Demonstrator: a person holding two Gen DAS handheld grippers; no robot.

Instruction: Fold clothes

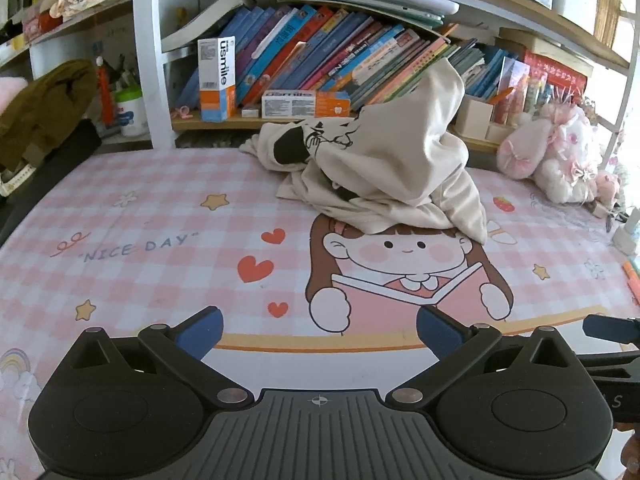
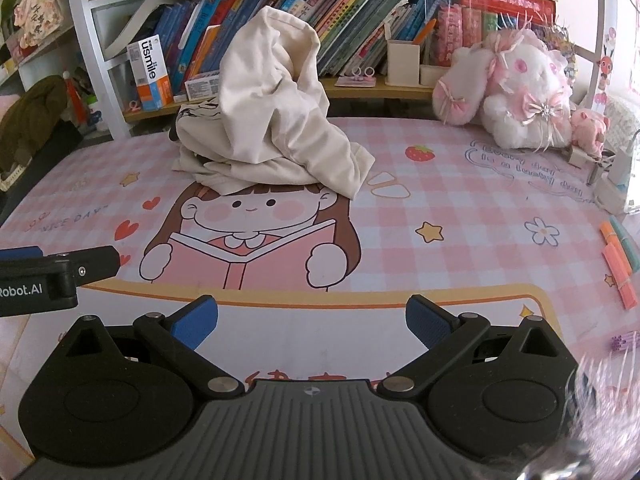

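- Left wrist view: left gripper [image 1: 319,332], black with blue-padded fingers [image 1: 204,330], spread wide and holding nothing, low over the near edge of the pink checked cartoon-print desk mat [image 1: 160,240].
- Cream-coloured crumpled cloth garment with a black print [image 1: 384,168]: heaped in a peaked pile at the far middle of the mat, covering the top of the printed girl's head, just in front of the shelf of leaning books [image 1: 320,52].
- Right wrist view: right gripper [image 2: 312,320], same build, fingers likewise wide apart and empty, well short of the garment [image 2: 272,120].
- White and pink plush rabbit [image 2: 516,92]: far right of the mat, apart from the garment.
- White and orange "usmile" box [image 2: 150,74]: upright on the shelf, left of the pile.
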